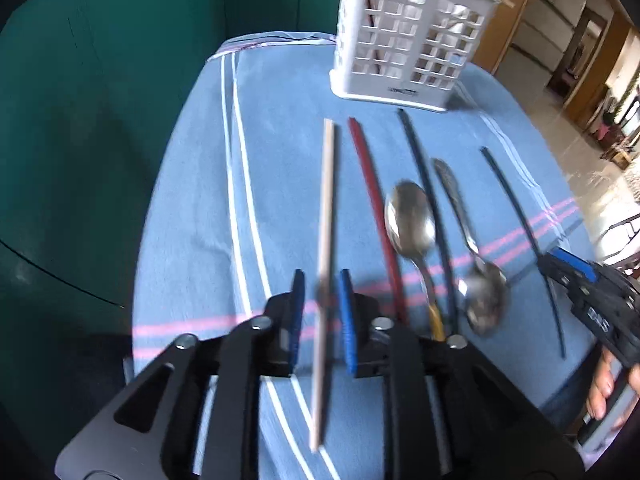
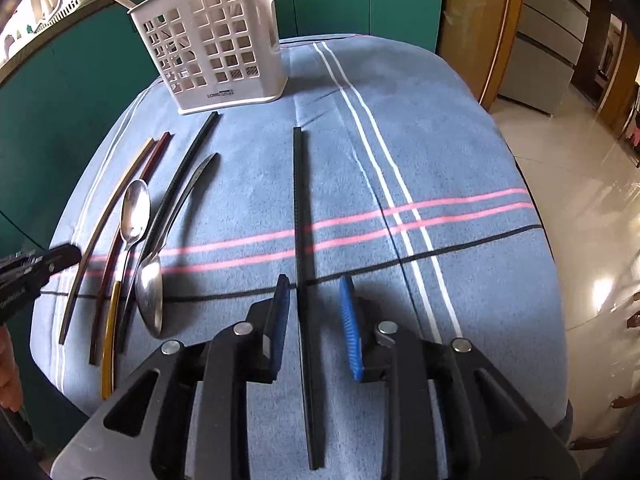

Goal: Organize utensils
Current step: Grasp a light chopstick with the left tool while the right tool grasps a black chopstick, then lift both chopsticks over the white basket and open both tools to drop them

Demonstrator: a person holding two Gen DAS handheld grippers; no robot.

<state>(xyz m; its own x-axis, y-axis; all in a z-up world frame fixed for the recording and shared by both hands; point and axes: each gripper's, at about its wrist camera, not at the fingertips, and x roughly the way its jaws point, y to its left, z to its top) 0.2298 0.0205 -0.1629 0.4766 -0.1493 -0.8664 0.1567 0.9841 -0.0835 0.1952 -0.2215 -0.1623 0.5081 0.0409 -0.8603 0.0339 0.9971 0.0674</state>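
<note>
Beige chopstick lies between the open left tool's fingers.

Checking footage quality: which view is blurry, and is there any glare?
Left wrist view: motion blur smears the spoons and the beige chopstick between the left claw. Right wrist view: sharp, with window glare on the floor, fisheye bending the tablecloth edges.

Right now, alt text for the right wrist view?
The open right gripper straddles a long black chopstick lying on a blue striped tablecloth. To its left lie more chopsticks and two metal spoons, with a white plastic lattice utensil basket behind them.
</note>
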